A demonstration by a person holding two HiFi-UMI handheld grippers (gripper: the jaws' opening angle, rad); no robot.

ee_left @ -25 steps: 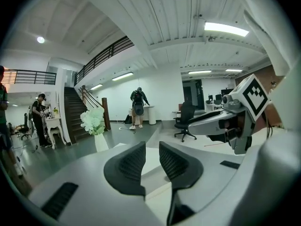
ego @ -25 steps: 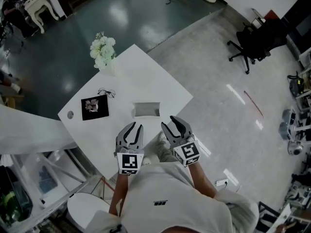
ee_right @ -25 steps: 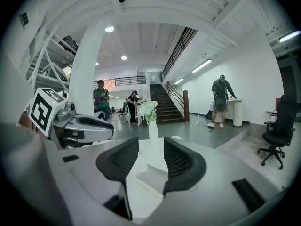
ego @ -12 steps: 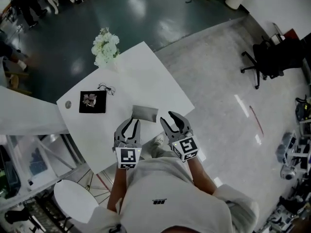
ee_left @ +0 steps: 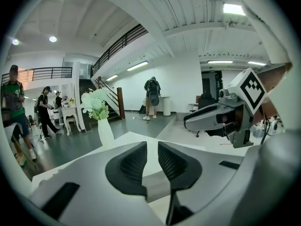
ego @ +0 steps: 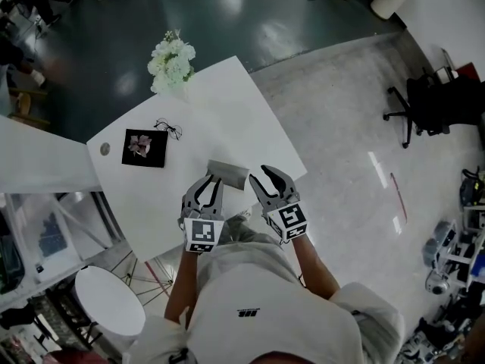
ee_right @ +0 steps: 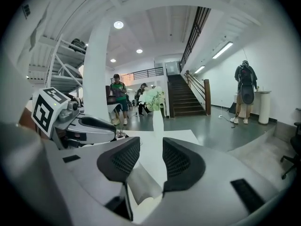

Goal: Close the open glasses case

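Fingertips, left gripper (ee_left: 152,147): stood a narrow gap apart, with nothing pressed between the ribbed pads. Part of the grey glasses case (ego: 228,173) showed low through the gap.

Fingertips, right gripper (ee_right: 151,147): had just been closing and stood a narrow gap apart. The pads gripped nothing. A curved grey flap of the case showed below and beyond them.

Position: both grippers were side by side at the case's near side, pointing slightly downward. In the head view the left tips overlapped the case's near left corner and the right tips sat just beside its right end. Whether either touched it could not be told.

Glasses case: lay open on the white table (ego: 227,120), close to the table edge nearest the person (ego: 265,309).

Surroundings on the table:
- A pair of spectacles (ego: 167,128) lay well apart from the case, toward the far left.
- A black square mat (ego: 144,147) carrying a small pale object lay just beside the spectacles.
- A small round disc (ego: 104,149) lay at the left corner.
- A vase of white flowers (ego: 173,61) stood at the far corner.

Off the table: a black office chair (ego: 432,108) stood on the pale floor to the right, and a round white stool (ego: 110,302) stood at lower left. Standing people and a staircase showed in the background of the gripper views.
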